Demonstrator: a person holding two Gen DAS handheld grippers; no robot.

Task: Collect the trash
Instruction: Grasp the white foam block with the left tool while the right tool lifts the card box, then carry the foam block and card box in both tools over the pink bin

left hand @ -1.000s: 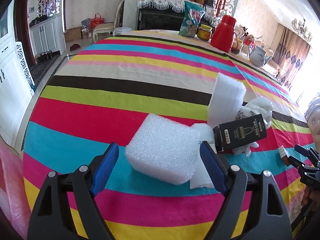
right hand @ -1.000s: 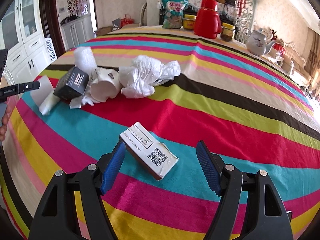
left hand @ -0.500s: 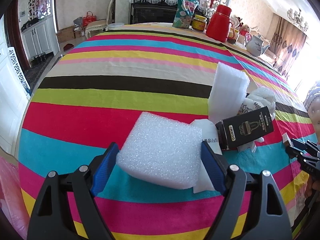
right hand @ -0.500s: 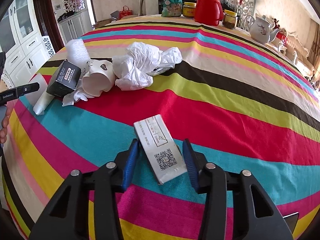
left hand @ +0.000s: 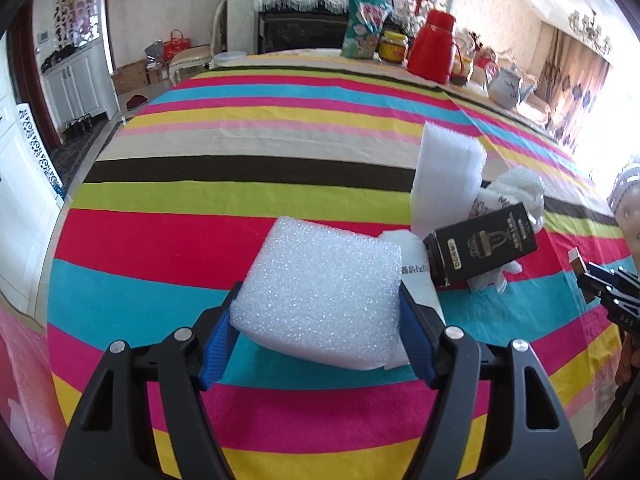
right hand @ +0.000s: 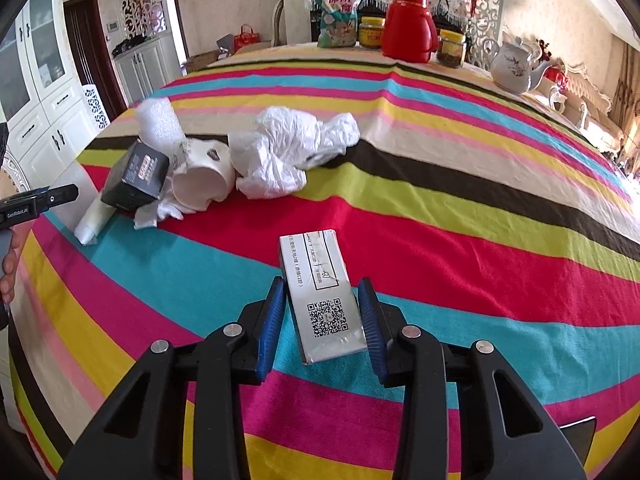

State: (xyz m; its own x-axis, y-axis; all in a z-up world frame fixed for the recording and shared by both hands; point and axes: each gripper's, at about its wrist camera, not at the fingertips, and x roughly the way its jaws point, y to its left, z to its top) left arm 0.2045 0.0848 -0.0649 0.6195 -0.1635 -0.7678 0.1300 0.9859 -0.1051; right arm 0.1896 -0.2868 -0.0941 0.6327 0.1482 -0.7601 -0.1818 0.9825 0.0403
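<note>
The left gripper (left hand: 316, 332) has just been closing, and its blue pads now touch both sides of the white foam block (left hand: 320, 292), which sits on the striped tablecloth (left hand: 200, 200). Just right of it lies one black box (left hand: 482, 248), a second, upright foam piece (left hand: 448, 176) behind that. The right gripper (right hand: 324, 316) has also been narrowing; its jaws flank the small white carton (right hand: 320, 292), pads at or almost at its sides. One tipped paper cup (right hand: 204, 184) and one crumpled white bag (right hand: 288, 152) lie beyond.
</note>
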